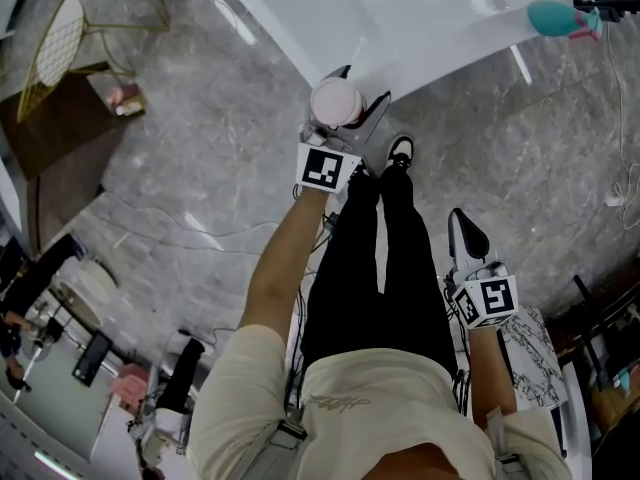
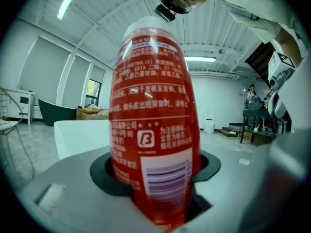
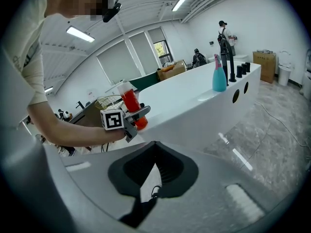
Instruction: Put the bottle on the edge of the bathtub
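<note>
A red bottle (image 2: 153,125) with a pale cap (image 1: 336,101) stands upright between the jaws of my left gripper (image 2: 155,171), whose pads press on its lower sides. In the right gripper view, the left gripper (image 3: 127,123) holds the bottle (image 3: 130,103) at the near end of the white bathtub (image 3: 194,101). I cannot tell whether the bottle's base touches the rim. From the head view, the bottle sits over the tub's corner (image 1: 400,38). My right gripper (image 1: 460,223) hangs low at the right, beside the person's leg. It points down and is shut on nothing (image 3: 155,147).
A teal bottle (image 3: 219,79) and a black faucet (image 3: 228,62) stand on the tub's far rim. A gold wire chair (image 1: 60,38) and a wooden table (image 1: 60,128) are at the left. Cables (image 1: 200,228) lie on the marble floor. A person (image 3: 224,38) stands beyond the tub.
</note>
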A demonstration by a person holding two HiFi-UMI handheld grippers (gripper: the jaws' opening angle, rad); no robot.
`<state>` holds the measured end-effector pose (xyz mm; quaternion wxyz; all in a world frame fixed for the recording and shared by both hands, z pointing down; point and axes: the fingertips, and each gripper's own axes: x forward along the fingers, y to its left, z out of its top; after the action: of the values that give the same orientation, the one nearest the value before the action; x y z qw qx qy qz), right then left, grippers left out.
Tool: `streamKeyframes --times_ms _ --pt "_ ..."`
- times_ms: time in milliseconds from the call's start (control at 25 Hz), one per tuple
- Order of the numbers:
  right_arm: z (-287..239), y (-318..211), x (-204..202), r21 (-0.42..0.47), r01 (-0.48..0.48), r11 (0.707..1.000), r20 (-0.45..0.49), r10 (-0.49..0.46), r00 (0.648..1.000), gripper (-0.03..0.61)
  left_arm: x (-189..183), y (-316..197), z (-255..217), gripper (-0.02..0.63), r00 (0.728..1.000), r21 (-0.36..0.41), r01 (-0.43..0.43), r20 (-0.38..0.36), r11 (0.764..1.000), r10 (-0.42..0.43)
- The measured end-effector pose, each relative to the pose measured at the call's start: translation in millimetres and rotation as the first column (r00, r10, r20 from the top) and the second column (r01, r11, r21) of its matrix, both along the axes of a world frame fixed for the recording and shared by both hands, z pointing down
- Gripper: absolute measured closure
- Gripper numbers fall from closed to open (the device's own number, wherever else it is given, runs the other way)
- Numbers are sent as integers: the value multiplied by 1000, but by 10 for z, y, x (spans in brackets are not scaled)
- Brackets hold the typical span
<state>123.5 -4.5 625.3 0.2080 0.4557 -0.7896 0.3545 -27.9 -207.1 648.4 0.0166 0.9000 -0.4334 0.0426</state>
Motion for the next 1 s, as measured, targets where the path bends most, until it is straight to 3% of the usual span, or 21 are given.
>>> streamKeyframes --times_ms 80,280,480,1000 --pt "16 23 -1 -4 2 1000 -6 -2 1000 577 5 47 35 296 996 17 -31 89 999 30" --pt "9 -4 -45 4 6 1000 2 -6 1000 577 18 182 159 305 987 -19 -40 156 999 42" --pt "-16 10 -73 2 6 1000 4 -6 1000 577 11 210 240 304 982 -59 -22 185 998 32" --pt "-108 -94 -93 26 6 1000 -2 -6 1000 577 5 166 279 301 976 -69 -3 215 998 18"
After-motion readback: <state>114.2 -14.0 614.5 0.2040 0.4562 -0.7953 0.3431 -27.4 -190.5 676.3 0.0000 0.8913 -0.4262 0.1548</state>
